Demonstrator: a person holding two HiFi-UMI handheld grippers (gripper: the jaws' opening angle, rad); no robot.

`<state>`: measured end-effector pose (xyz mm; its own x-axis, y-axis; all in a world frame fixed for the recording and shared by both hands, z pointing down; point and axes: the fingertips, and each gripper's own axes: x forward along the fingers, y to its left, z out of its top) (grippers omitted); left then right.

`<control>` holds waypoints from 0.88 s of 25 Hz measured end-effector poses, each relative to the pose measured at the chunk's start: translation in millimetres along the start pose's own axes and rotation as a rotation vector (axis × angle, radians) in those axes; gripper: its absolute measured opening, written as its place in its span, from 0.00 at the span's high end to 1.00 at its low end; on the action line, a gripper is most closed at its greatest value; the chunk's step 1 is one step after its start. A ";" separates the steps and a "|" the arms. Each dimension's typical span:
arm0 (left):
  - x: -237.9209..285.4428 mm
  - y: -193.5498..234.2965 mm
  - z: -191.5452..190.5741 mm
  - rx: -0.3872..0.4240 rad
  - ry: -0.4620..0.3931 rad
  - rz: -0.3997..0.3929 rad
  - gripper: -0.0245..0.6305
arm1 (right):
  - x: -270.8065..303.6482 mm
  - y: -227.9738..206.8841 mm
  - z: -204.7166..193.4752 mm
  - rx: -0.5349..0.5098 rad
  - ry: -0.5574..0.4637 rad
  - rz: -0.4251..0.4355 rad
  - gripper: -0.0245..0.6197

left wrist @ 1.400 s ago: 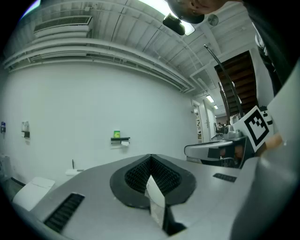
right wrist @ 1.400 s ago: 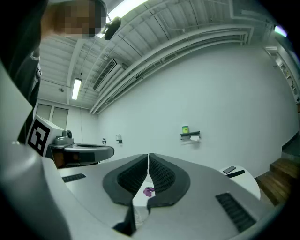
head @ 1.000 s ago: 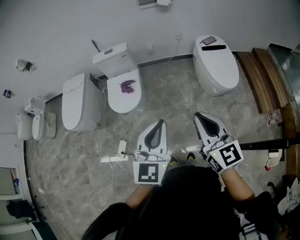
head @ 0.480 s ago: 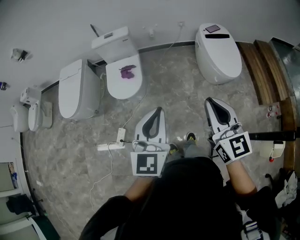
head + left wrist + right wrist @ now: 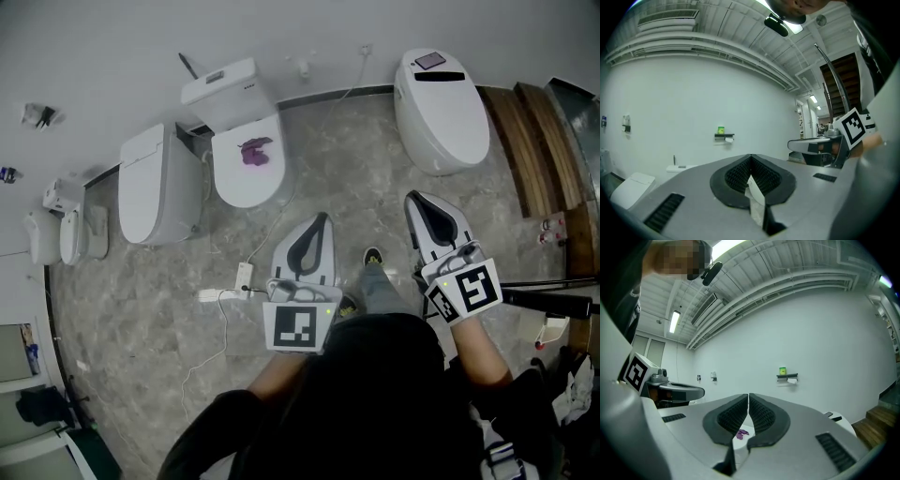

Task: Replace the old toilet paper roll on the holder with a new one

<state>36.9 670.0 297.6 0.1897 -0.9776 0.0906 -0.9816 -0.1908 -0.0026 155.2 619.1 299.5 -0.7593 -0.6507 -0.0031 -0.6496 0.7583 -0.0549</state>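
- Far left, head view: small fittings (image 5: 37, 114) are fixed to the wall (image 5: 281, 28). Below them, two white fixtures (image 5: 56, 236) stand at its foot.
- Next right is a closed toilet (image 5: 155, 197). Just beside it is a tank toilet (image 5: 234, 98) with a purple scrap (image 5: 255, 153) lying on its lid.
- A power strip (image 5: 244, 279) lies on the grey floor (image 5: 122, 319), just left of the left gripper.
- The left gripper (image 5: 322, 221) is held level and points toward the wall.
  - In its own view the jaws are together at the tips, with nothing clamped.
  - A white patch shows in the slot behind the tips; what it is cannot be told.
- The holder (image 5: 724, 136) is a dark bracket on the wall, well apart from both grippers and ahead of them.
  - A green box (image 5: 721, 130) stands on top of it.
  - The roll (image 5: 730, 139), white and small in view, hangs at its right end.
  - In the left gripper view the holder sits up and left of the tips. In the right gripper view it sits up and right of them.
- One shoe (image 5: 372, 255) shows on the floor between the two grippers.
- The right gripper (image 5: 414, 199) is held level, its jaws together with only a hairline between the pads and nothing clamped. The scrap shows through the slot behind its tips.
- Far right is an oval toilet (image 5: 441, 108) with a dark panel on top, then wooden steps (image 5: 525, 150).
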 end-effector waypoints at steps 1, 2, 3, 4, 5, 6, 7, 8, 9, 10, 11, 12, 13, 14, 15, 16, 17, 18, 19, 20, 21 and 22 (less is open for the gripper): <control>9.8 1.9 2.2 -0.001 -0.001 0.004 0.94 | 8.2 -7.8 1.1 0.006 -0.007 0.005 0.93; 19.9 3.8 4.0 -0.001 0.000 0.008 0.94 | 17.0 -16.0 1.9 0.012 -0.013 0.011 0.93; 30.3 5.8 4.9 0.003 0.003 0.013 0.94 | 26.4 -24.4 2.2 0.016 -0.019 0.017 0.93; 41.8 8.1 5.3 0.012 0.009 0.016 0.94 | 36.3 -33.3 2.3 0.020 -0.025 0.022 0.93; 54.2 10.3 5.7 0.022 0.014 0.016 0.94 | 46.1 -42.5 2.5 0.023 -0.030 0.027 0.93; 66.7 12.0 6.5 0.029 0.015 0.016 0.94 | 54.7 -51.7 2.9 0.026 -0.034 0.031 0.93; 78.6 13.6 7.6 0.035 0.015 0.017 0.94 | 62.1 -60.6 3.4 0.029 -0.038 0.035 0.93; 89.9 15.1 8.7 0.042 0.015 0.020 0.94 | 69.0 -69.3 4.0 0.033 -0.042 0.039 0.93; 101.3 16.7 9.9 0.047 0.017 0.023 0.94 | 75.8 -78.1 4.9 0.038 -0.047 0.043 0.93; 112.6 17.8 11.4 0.051 0.020 0.026 0.94 | 82.3 -87.4 6.0 0.042 -0.053 0.044 0.93; 123.3 18.5 13.2 0.055 0.024 0.027 0.94 | 88.3 -96.9 7.2 0.045 -0.058 0.044 0.93; 132.5 18.8 14.7 0.059 0.029 0.029 0.94 | 93.5 -105.9 8.2 0.049 -0.061 0.041 0.93; 140.4 19.2 15.6 0.062 0.035 0.031 0.94 | 98.2 -114.2 8.8 0.053 -0.064 0.038 0.93; 147.6 19.2 15.9 0.067 0.039 0.032 0.94 | 102.2 -121.9 8.9 0.057 -0.067 0.035 0.93; 154.6 18.6 16.0 0.071 0.041 0.031 0.94 | 105.2 -129.0 8.8 0.062 -0.069 0.033 0.93; 161.2 17.4 15.9 0.074 0.045 0.030 0.94 | 107.0 -135.7 8.8 0.067 -0.071 0.033 0.93; 167.6 15.9 15.7 0.075 0.052 0.031 0.94 | 108.4 -142.3 9.0 0.070 -0.074 0.032 0.93; 174.0 14.5 15.5 0.075 0.058 0.033 0.94 | 109.8 -149.2 8.9 0.074 -0.077 0.031 0.93; 180.0 12.9 14.9 0.078 0.063 0.035 0.94 | 111.4 -156.2 7.9 0.081 -0.079 0.029 0.93; 185.3 11.2 13.9 0.082 0.067 0.037 0.94 | 112.7 -162.7 5.7 0.090 -0.080 0.026 0.93; 189.9 9.3 12.7 0.086 0.069 0.037 0.94 | 113.7 -168.0 2.8 0.101 -0.080 0.022 0.93; 193.6 7.3 11.9 0.089 0.070 0.035 0.94 | 114.0 -171.8 -0.3 0.110 -0.077 0.019 0.93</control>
<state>66.6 478.2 303.2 0.1503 -0.9759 0.1581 -0.9814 -0.1666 -0.0951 180.2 414.7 308.9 -0.7638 -0.6402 -0.0820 -0.6234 0.7646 -0.1633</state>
